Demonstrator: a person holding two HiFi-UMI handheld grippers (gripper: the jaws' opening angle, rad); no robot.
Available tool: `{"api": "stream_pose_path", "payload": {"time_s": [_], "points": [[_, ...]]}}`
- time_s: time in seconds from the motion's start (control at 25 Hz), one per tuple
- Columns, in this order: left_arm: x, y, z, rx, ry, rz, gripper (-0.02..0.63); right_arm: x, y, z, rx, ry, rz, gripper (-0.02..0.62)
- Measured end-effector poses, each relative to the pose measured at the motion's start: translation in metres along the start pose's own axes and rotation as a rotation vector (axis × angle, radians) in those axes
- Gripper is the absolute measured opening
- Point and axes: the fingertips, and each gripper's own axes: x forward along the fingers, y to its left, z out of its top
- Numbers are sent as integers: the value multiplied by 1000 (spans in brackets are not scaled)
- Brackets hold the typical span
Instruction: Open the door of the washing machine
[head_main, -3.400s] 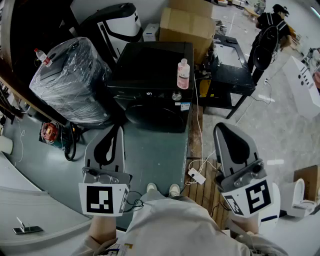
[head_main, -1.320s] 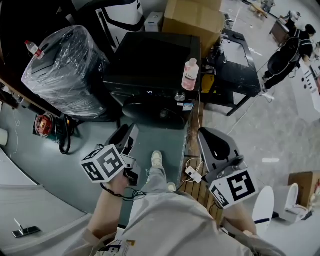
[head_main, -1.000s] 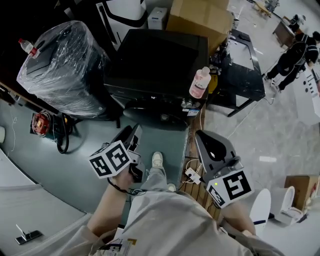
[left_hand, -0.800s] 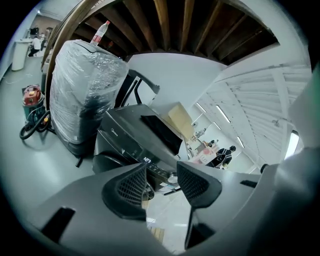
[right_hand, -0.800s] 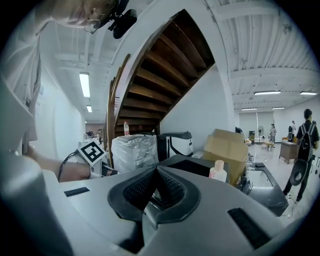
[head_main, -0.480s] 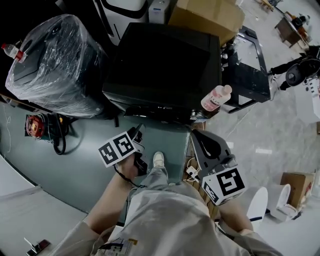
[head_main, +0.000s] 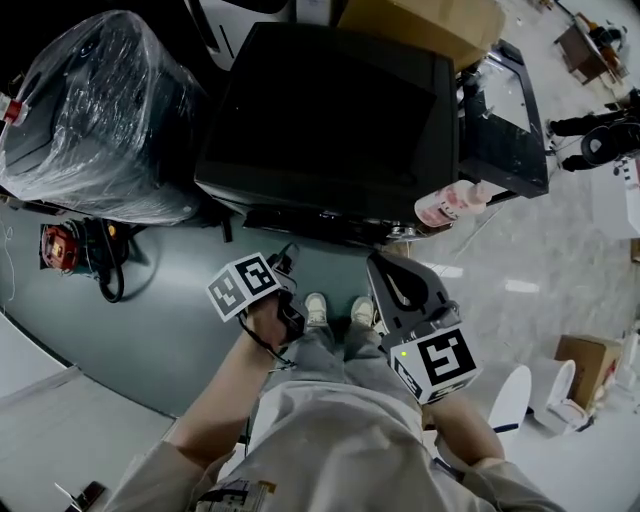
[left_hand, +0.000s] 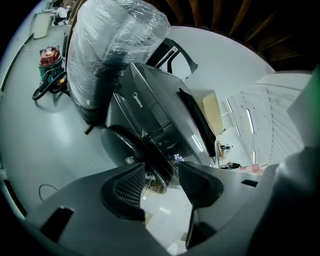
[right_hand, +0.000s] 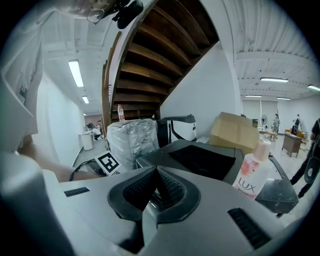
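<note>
The black washing machine (head_main: 330, 110) fills the middle of the head view, seen from above; its front is mostly hidden under its top edge. In the left gripper view its round dark door (left_hand: 117, 142) faces down-left, shut. My left gripper (left_hand: 162, 182) points down at the machine's front panel just right of the door; its jaws have just been opening and stand open, nothing between the pads. In the head view it (head_main: 283, 268) hangs before the machine's front. My right gripper (right_hand: 157, 172) is shut and empty, level with the machine's top, at the front right corner (head_main: 385, 268).
A pink bottle (head_main: 450, 205) stands on the machine's right front corner. A plastic-wrapped appliance (head_main: 90, 110) stands to the left, a cardboard box (head_main: 430, 15) behind, a black table (head_main: 505, 110) to the right. A red tool with cable (head_main: 60, 245) lies on the floor.
Both grippers have moved forward and down toward the machine's front. The left gripper has rolled and its jaws have widened. The view has shifted over the machine, hiding its front.
</note>
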Motion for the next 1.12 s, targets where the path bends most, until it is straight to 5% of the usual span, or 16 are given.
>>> {"api": "stream_pose_path", "payload": {"time_s": [1.12], "points": [[129,58,-19,-87,4,301,215,79,-56,-40,-20,51,136,28]]}}
